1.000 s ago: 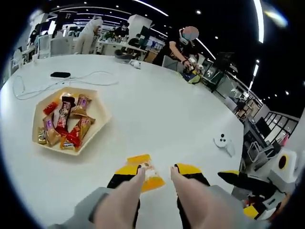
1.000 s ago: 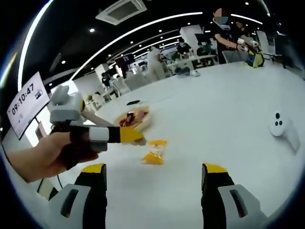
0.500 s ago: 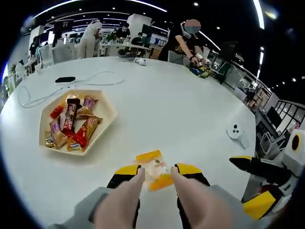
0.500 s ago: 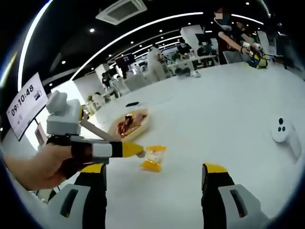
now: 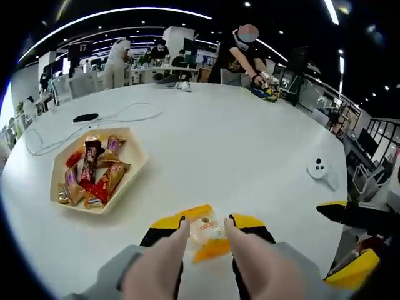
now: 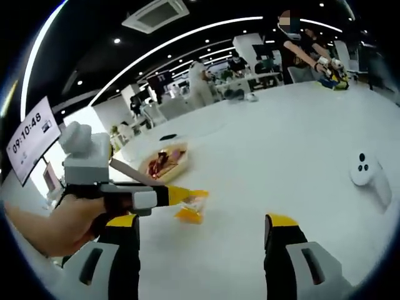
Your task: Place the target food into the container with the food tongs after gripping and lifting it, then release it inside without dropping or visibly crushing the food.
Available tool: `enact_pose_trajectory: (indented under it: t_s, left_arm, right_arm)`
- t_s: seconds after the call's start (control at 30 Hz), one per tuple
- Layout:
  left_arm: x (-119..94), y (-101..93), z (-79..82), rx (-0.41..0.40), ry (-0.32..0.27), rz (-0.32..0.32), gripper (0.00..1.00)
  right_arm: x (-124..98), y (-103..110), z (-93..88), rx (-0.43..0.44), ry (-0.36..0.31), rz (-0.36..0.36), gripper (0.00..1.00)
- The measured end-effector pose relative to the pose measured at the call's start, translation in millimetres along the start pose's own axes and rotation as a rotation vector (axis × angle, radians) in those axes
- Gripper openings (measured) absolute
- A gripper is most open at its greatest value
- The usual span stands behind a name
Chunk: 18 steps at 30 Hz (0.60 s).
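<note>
An orange snack packet (image 5: 207, 232) with a clear window lies between the two pale arms of the food tongs (image 5: 178, 247). My left gripper (image 5: 206, 224) is shut on the tongs, its yellow-tipped jaws outside them. The tong tips touch the packet's sides; I cannot tell whether it is off the table. In the right gripper view the left gripper (image 6: 164, 195) meets the packet (image 6: 189, 206). The container, a beige hexagonal tray (image 5: 136, 152) of wrapped sweets, sits to the left, also as the tray (image 6: 180, 164). My right gripper (image 6: 202, 226) is open and empty.
On the round white table lie a white controller (image 5: 319, 169), also seen as the controller (image 6: 365, 178), a black phone (image 5: 84, 117) and a white cable (image 5: 128, 112). A person (image 5: 240, 59) works at the far edge. The right gripper (image 5: 356, 219) shows at the right.
The left gripper has closed in on the packet, which now sits squarely between the tong tips. In the right gripper view, packet and left gripper have shifted slightly left together.
</note>
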State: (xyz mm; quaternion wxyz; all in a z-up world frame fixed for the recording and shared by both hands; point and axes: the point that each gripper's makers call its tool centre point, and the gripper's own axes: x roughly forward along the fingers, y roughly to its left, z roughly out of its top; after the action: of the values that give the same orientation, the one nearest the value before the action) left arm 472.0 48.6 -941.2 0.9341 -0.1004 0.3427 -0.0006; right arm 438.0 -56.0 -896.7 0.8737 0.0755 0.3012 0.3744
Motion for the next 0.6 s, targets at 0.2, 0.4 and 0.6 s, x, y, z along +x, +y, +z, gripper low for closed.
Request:
enact_pose_trajectory:
  t_s: [0.2, 0.4, 0.6]
  left_arm:
    - [6.9, 2.0, -5.6, 0.02, 0.016, 0.022, 0.27]
    - [3.9, 8.5, -5.3, 0.07, 0.018, 0.037, 0.27]
    - [1.4, 16.1, -8.1, 0.114, 0.007, -0.012, 0.27]
  right_arm:
    - [1.3, 3.4, -6.6, -0.01, 0.032, 0.023, 0.83]
    - [3.7, 4.8, -5.8, -0.008, 0.043, 0.043, 0.82]
    - [4.9, 5.5, -5.7, -0.011, 0.043, 0.051, 0.81]
